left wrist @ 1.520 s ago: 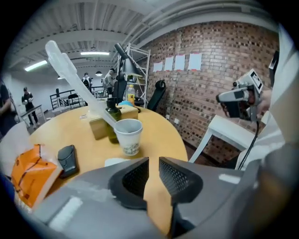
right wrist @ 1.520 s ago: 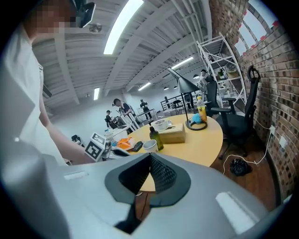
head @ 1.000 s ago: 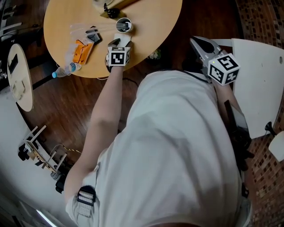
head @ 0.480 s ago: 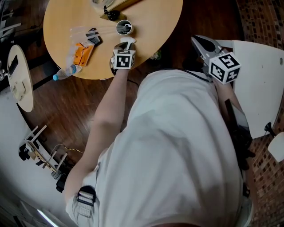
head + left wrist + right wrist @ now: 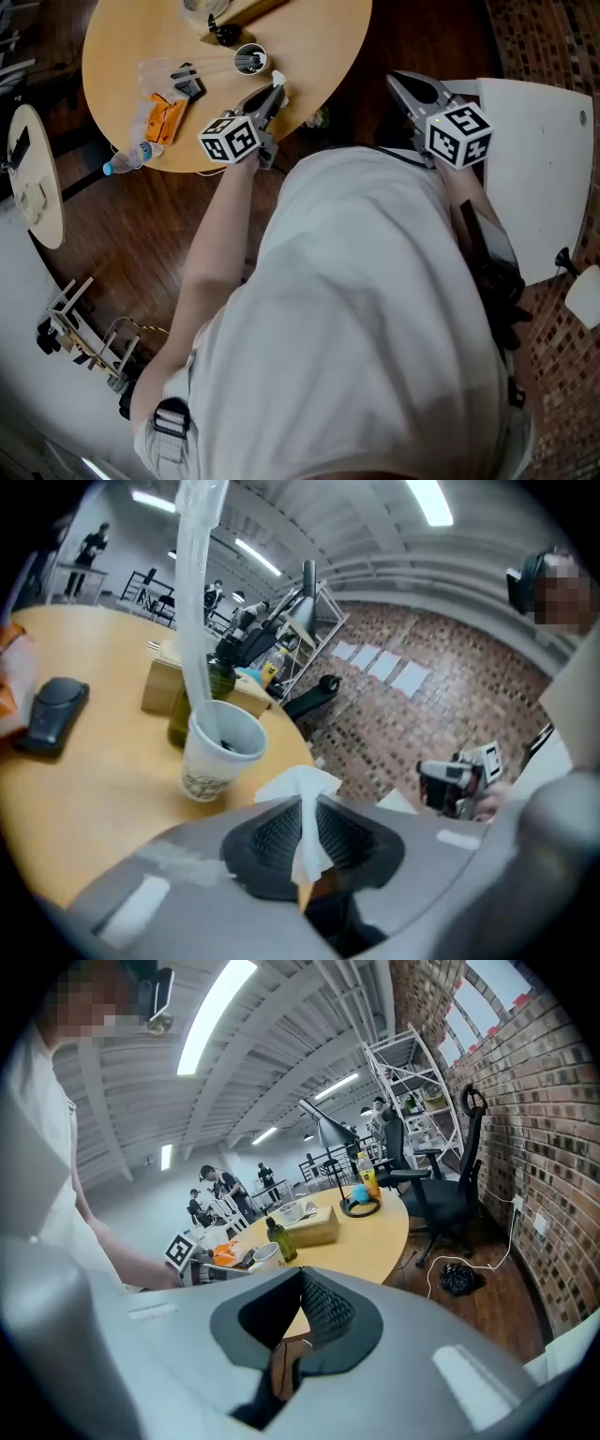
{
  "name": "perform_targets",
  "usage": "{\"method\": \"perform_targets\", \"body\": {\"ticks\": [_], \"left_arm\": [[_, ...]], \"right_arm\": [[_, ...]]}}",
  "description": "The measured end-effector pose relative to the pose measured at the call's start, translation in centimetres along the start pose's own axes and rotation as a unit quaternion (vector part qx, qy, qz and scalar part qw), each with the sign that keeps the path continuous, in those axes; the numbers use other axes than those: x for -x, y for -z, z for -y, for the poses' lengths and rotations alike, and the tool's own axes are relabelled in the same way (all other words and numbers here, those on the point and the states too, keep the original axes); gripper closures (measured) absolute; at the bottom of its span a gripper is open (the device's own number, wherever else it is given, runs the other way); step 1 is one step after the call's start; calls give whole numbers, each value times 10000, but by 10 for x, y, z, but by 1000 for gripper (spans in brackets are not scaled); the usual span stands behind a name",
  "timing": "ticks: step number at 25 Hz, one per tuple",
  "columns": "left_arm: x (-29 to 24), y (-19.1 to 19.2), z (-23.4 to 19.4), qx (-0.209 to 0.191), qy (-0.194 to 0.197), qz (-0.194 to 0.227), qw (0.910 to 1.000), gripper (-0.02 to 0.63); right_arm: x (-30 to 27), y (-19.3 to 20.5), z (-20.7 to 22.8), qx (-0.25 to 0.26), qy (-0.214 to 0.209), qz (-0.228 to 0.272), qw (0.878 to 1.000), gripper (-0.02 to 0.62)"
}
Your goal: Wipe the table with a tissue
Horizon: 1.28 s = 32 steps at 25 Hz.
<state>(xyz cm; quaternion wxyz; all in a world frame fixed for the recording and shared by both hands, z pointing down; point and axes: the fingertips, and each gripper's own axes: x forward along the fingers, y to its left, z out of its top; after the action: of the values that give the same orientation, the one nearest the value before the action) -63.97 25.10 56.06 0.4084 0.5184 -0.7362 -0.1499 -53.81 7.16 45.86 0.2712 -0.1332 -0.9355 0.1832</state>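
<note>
- Currently, one table fills the upper left, ahead of the left gripper.
- Its jaws have just been closing and now clamp the one tissue, upright over the table's near edge.
- Right gripper, upper right, off the table: jaws together, empty; farther away.

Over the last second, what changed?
The left gripper has just been closing its jaws and now pinches a white paper tissue; it drew back toward the edge of the round wooden table, rolling. The right gripper, white paper cup and orange packet stayed put.
</note>
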Motion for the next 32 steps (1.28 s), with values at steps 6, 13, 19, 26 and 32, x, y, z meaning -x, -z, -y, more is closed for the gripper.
{"method": "perform_targets", "body": {"ticks": [6, 13, 19, 26, 32], "left_arm": [[7, -24, 88, 857, 2301, 662, 9671, 562], [0, -21, 138, 1131, 3284, 461, 9366, 565], [-39, 3, 170, 690, 3555, -295, 9317, 566], [-79, 33, 221, -53, 3526, -943, 9310, 565], [-125, 63, 272, -670, 3539, -1418, 9220, 565]], "right_arm": [[10, 10, -9, -67, 282, 139, 9995, 588], [46, 28, -12, -255, 801, 341, 9959, 588], [98, 49, 3, -563, 1588, 612, 9838, 588], [154, 65, 18, -753, 1927, 927, 9740, 588], [208, 74, 42, -803, 2161, 1206, 9656, 588]]}}
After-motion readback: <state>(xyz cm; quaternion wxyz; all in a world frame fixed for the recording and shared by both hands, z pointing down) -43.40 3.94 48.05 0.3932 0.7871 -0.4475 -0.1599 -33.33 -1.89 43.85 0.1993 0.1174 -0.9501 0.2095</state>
